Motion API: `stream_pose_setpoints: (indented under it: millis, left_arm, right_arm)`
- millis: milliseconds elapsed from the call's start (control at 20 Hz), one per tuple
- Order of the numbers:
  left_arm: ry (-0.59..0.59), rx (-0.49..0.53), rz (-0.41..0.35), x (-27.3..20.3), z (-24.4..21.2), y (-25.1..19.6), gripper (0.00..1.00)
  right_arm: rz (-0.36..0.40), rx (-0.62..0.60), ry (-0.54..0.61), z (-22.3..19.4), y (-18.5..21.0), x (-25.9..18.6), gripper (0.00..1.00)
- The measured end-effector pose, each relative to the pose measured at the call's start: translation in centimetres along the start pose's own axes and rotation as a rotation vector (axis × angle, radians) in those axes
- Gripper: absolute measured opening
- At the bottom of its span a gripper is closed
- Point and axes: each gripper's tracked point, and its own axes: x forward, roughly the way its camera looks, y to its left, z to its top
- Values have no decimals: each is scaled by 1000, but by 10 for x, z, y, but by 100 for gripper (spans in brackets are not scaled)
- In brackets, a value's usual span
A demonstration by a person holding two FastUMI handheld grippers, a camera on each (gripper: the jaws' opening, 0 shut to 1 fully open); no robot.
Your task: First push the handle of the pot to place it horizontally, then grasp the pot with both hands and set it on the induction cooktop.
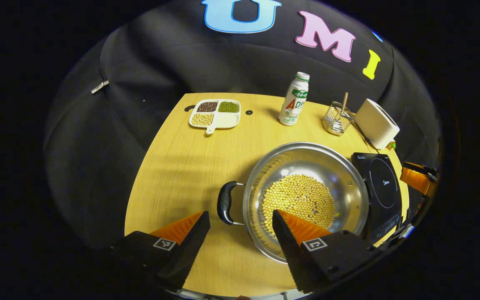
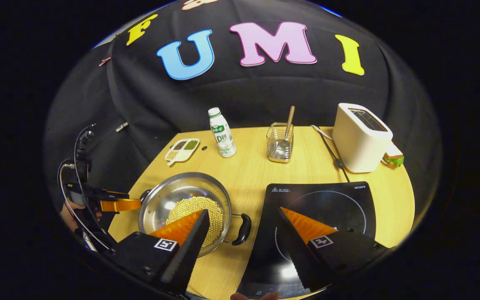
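A steel pot (image 1: 306,196) with yellow beans in it stands on the wooden table, and its black left handle (image 1: 226,203) points sideways. My left gripper (image 1: 240,218) hovers open above that handle, one finger to each side of it. In the right gripper view the pot (image 2: 186,206) sits left of the black induction cooktop (image 2: 319,208), its right handle (image 2: 243,228) next to the cooktop's edge. My right gripper (image 2: 242,216) is open above that handle. The left gripper (image 2: 119,205), held by a hand, shows at the pot's far side.
At the back of the table (image 1: 181,166) stand a divided dish of beans (image 1: 215,113), a white bottle (image 1: 294,100), a glass holder with a stick (image 1: 338,118) and a white toaster (image 1: 376,123). The toaster's cord (image 2: 331,152) runs beside the cooktop.
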Motion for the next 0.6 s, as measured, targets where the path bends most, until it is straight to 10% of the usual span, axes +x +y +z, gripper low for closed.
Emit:
stream_pose_setpoints:
  millis: [600]
  left_arm:
    - [113, 1, -31, 74, -4, 0, 79]
  right_arm:
    - [-43, 33, 115, -29, -7, 43, 98]
